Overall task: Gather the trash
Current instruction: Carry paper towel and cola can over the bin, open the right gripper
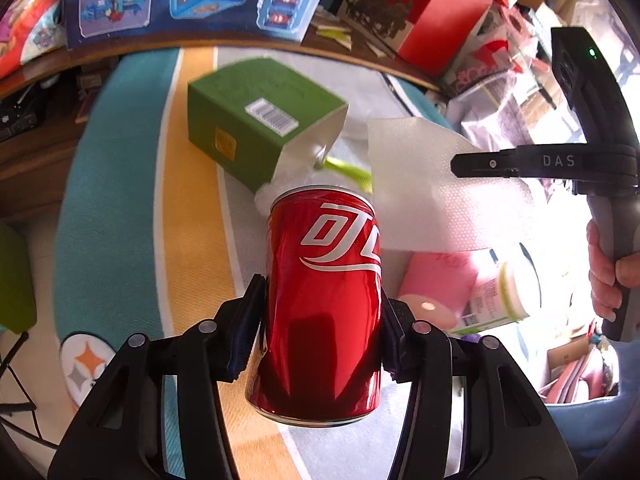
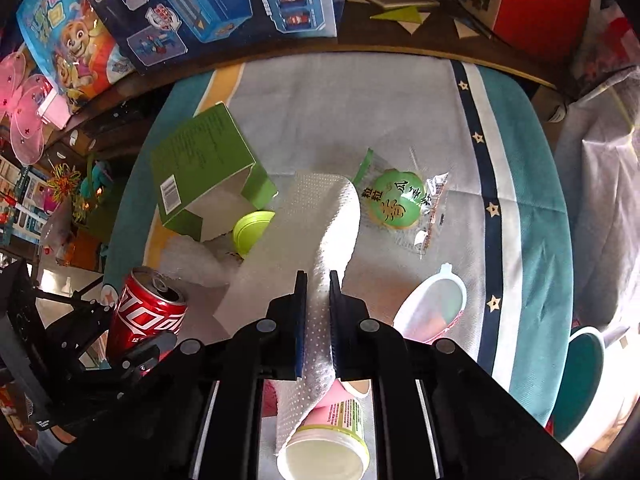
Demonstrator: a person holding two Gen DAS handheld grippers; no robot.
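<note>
My left gripper (image 1: 322,300) is shut on a red soda can (image 1: 324,304) and holds it above the striped rug (image 1: 120,208); the can also shows in the right wrist view (image 2: 150,312). My right gripper (image 2: 318,284) is shut on a white dotted paper towel (image 2: 320,232), which hangs from it in the left wrist view (image 1: 432,192). On the rug lie an open green carton (image 2: 204,168), a lime lid (image 2: 252,230), a green snack wrapper (image 2: 400,200), a white-and-green cup (image 2: 328,440) and a pink-rimmed cup (image 2: 434,308).
Toy boxes (image 2: 208,4) and a red box (image 1: 444,12) stand along the far edge on dark wood. A white cloth (image 2: 600,200) lies at the right, a teal round object (image 2: 584,376) below it. White bubble wrap (image 2: 196,260) lies by the carton.
</note>
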